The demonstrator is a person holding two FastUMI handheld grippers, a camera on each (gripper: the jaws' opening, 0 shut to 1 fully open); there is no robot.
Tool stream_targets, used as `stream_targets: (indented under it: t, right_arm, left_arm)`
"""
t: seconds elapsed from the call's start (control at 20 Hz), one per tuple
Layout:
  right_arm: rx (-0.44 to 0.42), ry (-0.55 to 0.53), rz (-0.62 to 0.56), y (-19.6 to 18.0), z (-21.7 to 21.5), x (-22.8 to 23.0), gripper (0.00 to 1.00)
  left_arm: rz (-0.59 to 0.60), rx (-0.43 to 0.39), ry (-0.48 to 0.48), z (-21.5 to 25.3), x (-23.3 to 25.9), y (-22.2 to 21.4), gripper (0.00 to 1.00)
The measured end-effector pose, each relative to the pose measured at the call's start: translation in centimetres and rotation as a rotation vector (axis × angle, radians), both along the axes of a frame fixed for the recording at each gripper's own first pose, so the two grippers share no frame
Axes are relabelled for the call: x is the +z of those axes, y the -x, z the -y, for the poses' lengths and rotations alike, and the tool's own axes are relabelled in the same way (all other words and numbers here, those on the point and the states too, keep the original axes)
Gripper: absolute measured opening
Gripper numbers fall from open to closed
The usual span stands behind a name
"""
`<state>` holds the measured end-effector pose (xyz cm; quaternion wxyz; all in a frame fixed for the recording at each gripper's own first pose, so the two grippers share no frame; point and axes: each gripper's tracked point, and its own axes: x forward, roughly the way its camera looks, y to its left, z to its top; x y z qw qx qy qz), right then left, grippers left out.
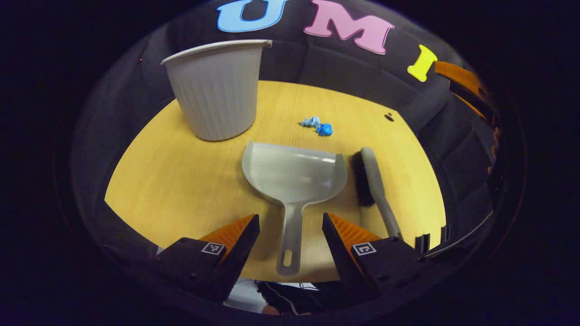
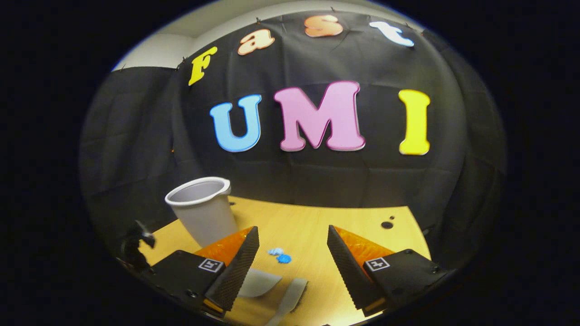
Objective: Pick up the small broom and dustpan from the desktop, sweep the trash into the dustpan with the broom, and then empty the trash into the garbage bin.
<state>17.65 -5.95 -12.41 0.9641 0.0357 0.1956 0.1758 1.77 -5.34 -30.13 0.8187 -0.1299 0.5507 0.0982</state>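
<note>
A grey dustpan (image 1: pixel 294 174) lies flat on the wooden desktop (image 1: pixel 181 181), handle toward me. My left gripper (image 1: pixel 291 222) hangs open above that handle, one finger on each side, not touching it. The small broom (image 1: pixel 371 181), grey handle and black bristles, lies just right of the pan. Blue crumpled trash (image 1: pixel 318 126) sits beyond the pan. A white ribbed garbage bin (image 1: pixel 217 88) stands at the far left. In the right gripper view, my right gripper (image 2: pixel 293 235) is open above the desk, with the broom handle (image 2: pixel 290 296), the dustpan edge (image 2: pixel 260 283), the trash (image 2: pixel 281 255) and the bin (image 2: pixel 204 213) below and ahead.
A small dark hole (image 1: pixel 389 117) marks the desktop at the far right. The booth's black cloth wall closes the back and sides. The other gripper (image 2: pixel 136 246) shows dark at the left edge in the right gripper view. A person's clothing (image 1: pixel 281 292) lies below the table's near edge.
</note>
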Motion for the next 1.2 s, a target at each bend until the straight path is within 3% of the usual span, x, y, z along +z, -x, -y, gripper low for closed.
stream_targets:
  t: [0.15,0.35,0.6,0.7,0.8,0.9,0.95,1.2]
  right_arm:
    - [0.027,-0.035,-0.097,-0.5,1.3,-2.6,0.98]
    - [0.014,-0.082,-0.17,0.2,2.6,-4.5,0.98]
    - [-0.034,-0.117,-0.272,1.9,3.5,-6.4,0.98]
    - [-0.074,-0.204,-0.37,3.5,2.6,-7.6,0.97]
    - [-0.111,-0.202,-0.413,4.6,2.7,-8.5,0.97]
    - [-0.113,-0.148,-0.466,6.4,2.1,-10.3,0.97]
    - [-0.128,-0.138,-0.486,7.2,2.0,-10.7,0.97]
    - [-0.197,-0.112,-0.617,10.8,-0.4,-13.1,0.97]
  left_arm:
    - [-0.177,0.048,0.001,0.2,-2.7,0.0,0.85]
    - [-0.303,-0.051,-0.074,-0.7,-4.1,-1.8,0.85]
    - [-0.456,-0.064,0.011,-0.1,-5.9,-3.3,0.84]
    - [-0.467,-0.075,0.031,-0.2,-6.3,-3.7,0.78]
    - [-0.469,-0.123,0.023,-0.9,-6.1,-3.7,0.65]
    - [-0.498,-0.133,0.037,-1.1,-6.2,-3.4,0.48]
    - [-0.492,-0.158,0.039,-1.2,-5.8,-3.5,0.34]
    - [-0.462,-0.247,0.04,-1.4,-6.3,-3.4,0.29]
